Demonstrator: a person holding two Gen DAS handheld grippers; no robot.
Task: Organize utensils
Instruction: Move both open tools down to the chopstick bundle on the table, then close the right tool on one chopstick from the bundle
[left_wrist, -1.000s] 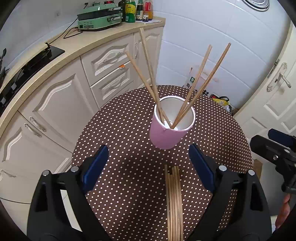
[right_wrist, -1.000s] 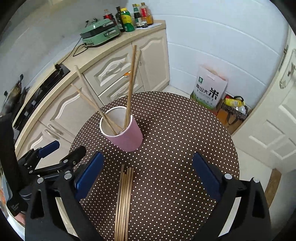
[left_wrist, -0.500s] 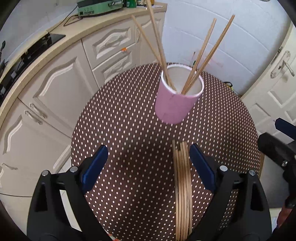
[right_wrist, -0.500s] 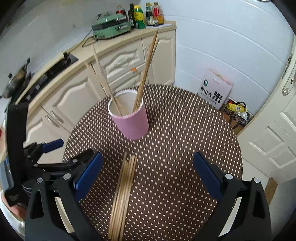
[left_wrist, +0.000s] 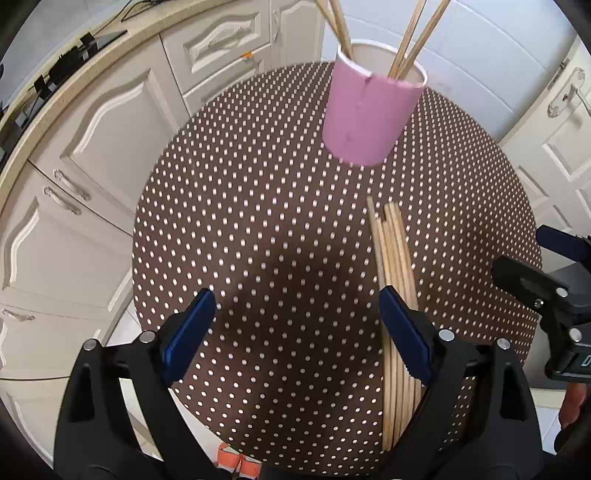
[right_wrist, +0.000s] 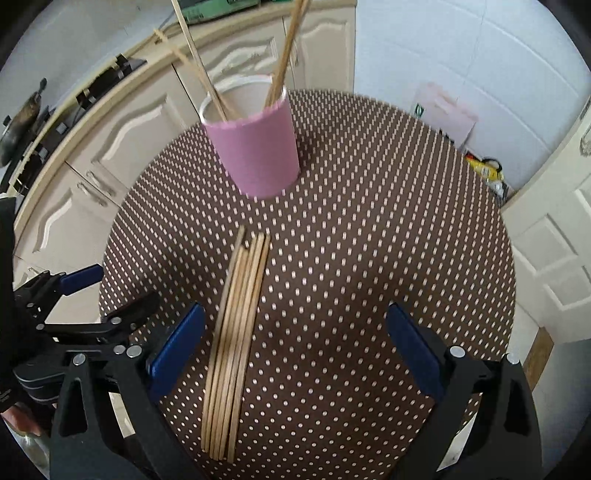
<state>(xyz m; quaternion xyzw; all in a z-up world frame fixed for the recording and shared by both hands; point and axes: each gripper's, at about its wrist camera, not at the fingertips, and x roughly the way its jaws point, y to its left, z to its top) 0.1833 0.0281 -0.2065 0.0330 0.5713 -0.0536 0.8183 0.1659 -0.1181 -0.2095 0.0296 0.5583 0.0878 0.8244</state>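
The left gripper (left_wrist: 295, 325) has its fingers spread wide, empty; the bundle of chopsticks (left_wrist: 393, 266) lies on the dotted tabletop (left_wrist: 240, 206) under its right finger (left_wrist: 404, 334). The right gripper (right_wrist: 295, 343) is equally spread, the bundle by its left finger (right_wrist: 177, 347). Beyond both stands the pink cup (right_wrist: 256, 147), holding chopsticks.

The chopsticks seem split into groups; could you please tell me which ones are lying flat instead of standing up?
The bundle of chopsticks lying side by side on the dotted table, in front of the pink cup; the others stand slanted inside that cup.
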